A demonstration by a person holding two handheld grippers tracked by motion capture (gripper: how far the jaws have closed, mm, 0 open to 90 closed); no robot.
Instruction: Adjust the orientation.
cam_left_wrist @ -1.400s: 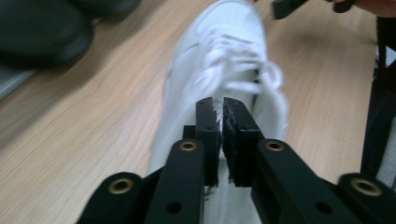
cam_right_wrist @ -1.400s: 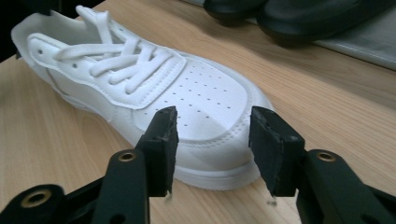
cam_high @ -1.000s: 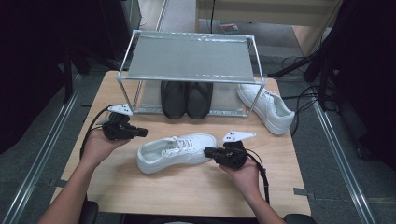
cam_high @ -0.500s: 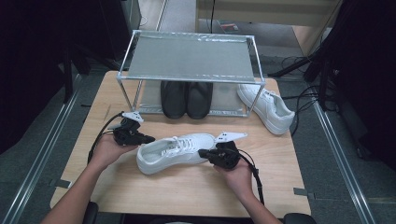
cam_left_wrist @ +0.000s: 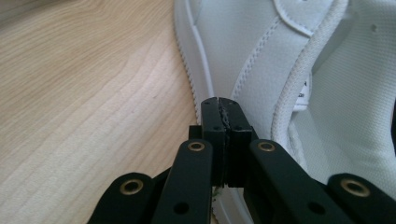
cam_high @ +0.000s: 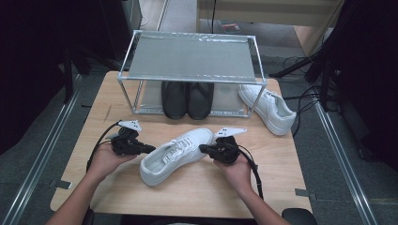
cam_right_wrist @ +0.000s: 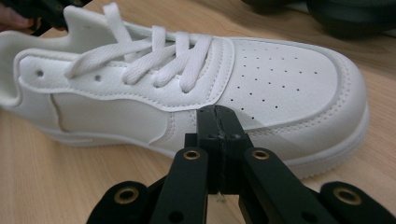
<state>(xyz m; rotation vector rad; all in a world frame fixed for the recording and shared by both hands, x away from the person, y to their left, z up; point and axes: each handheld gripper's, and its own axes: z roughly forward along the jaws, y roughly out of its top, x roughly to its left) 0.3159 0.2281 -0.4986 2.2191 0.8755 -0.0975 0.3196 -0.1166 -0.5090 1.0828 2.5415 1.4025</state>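
Observation:
A white sneaker (cam_high: 174, 154) lies on the wooden table (cam_high: 281, 178) in the high view, toe toward the rack. My left gripper (cam_high: 151, 149) is shut with nothing in it, its tips against the heel side of the sneaker (cam_left_wrist: 261, 60). My right gripper (cam_high: 202, 148) is shut too, its tips touching the sneaker's (cam_right_wrist: 196, 79) side near the toe. Its laces are tied. In the right gripper view the left gripper (cam_right_wrist: 42, 11) shows behind the heel.
A metal-framed rack (cam_high: 190, 58) stands at the back of the table, with a pair of black shoes (cam_high: 187, 98) under its shelf. A second white sneaker (cam_high: 267, 108) lies to the rack's right. Cables trail from both grippers.
My left gripper has moved right and down to the sneaker's heel. The right gripper has closed in on the toe side, and the sneaker has shifted slightly.

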